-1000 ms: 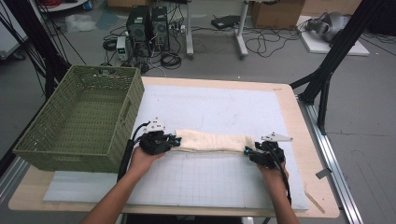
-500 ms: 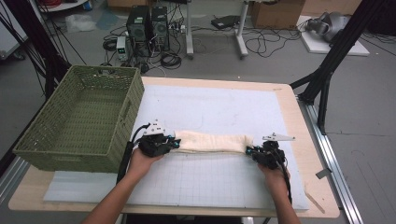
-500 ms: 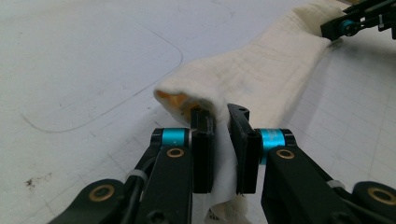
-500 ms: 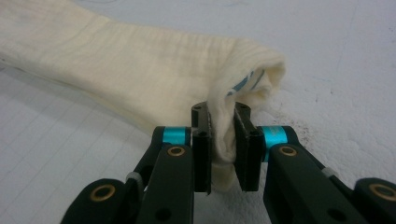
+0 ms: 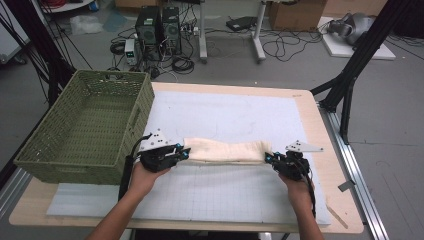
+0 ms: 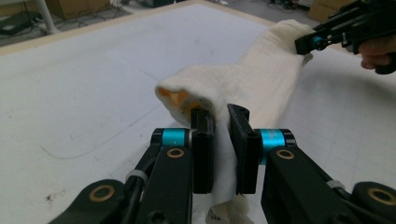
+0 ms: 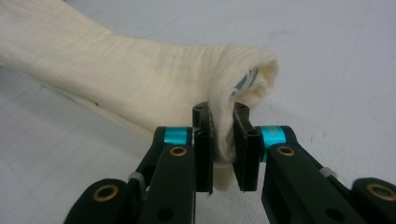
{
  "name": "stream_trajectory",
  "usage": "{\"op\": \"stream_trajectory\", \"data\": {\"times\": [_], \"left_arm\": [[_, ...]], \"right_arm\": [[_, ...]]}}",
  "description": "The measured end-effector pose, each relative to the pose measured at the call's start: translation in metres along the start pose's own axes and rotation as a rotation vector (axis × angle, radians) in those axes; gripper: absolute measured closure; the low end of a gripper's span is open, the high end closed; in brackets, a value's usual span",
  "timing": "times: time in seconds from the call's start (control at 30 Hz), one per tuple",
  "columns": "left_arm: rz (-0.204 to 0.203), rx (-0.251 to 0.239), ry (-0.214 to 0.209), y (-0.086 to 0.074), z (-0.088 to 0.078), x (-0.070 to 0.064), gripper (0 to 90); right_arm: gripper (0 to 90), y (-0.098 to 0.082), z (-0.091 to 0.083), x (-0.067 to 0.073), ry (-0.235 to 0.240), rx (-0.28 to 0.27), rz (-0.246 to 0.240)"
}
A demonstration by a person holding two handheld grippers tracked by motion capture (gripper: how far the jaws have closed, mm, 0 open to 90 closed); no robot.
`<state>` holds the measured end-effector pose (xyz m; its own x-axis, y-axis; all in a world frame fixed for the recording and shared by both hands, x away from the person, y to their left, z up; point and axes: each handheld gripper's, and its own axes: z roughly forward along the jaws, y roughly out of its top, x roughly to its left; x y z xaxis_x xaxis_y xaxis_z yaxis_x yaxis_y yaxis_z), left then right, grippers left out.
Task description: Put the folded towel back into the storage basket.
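**Cream cloth held at both ends near the desk's front edge**

While it lies stretched sideways across the white mat (image 5: 240, 115), the cream folded cloth (image 5: 227, 150) sits closer to the desk's front edge than to its back edge, roughly midway between the left and right edges. Its left end is pinched between the jaws of the left gripper (image 5: 183, 152), and in the left gripper view the fabric bunches up between the two black jaws, with an orange patch showing inside the fold. Its right end is clamped by the right gripper (image 5: 270, 158); the right gripper view shows a blue mark inside that folded end. Each gripper is held by a hand coming in from the front edge. A green woven basket (image 5: 85, 127) stands at the desk's left edge, just beside the left gripper. Cables and computer towers (image 5: 159, 25) lie on the floor beyond the back edge.
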<state>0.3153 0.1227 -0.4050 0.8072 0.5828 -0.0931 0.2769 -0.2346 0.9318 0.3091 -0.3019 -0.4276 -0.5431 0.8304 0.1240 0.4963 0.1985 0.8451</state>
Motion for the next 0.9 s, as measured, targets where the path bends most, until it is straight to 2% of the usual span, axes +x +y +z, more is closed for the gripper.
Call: {"op": "stream_trajectory", "data": {"times": [0.2,0.4,0.53,0.57,0.73,0.77,0.9], "left_arm": [[0.028,-0.064,-0.006,0.011,-0.023,-0.005,80.1],[0.044,-0.098,0.0,0.017,-0.041,-0.005,80.3],[0.047,-0.131,0.007,0.022,-0.053,-0.003,80.4],[0.046,-0.138,0.009,0.023,-0.055,-0.003,80.5],[0.065,-0.162,0.031,0.029,-0.069,-0.004,80.5],[0.063,-0.167,0.035,0.03,-0.072,-0.004,80.5],[0.058,-0.193,0.05,0.033,-0.083,-0.003,80.5]], "right_arm": [[81.3,0.011,-0.007,0.006,0.027,-0.069,-0.036],[81.4,0.026,-0.007,0.015,0.044,-0.116,-0.085],[81.4,0.036,-0.008,0.021,0.047,-0.135,-0.095],[81.4,0.041,-0.006,0.023,0.047,-0.153,-0.095],[81.6,0.055,0.001,0.027,0.047,-0.148,-0.105],[81.6,0.063,0.004,0.03,0.045,-0.154,-0.12],[81.6,0.077,0.008,0.034,0.047,-0.168,-0.127]]}}
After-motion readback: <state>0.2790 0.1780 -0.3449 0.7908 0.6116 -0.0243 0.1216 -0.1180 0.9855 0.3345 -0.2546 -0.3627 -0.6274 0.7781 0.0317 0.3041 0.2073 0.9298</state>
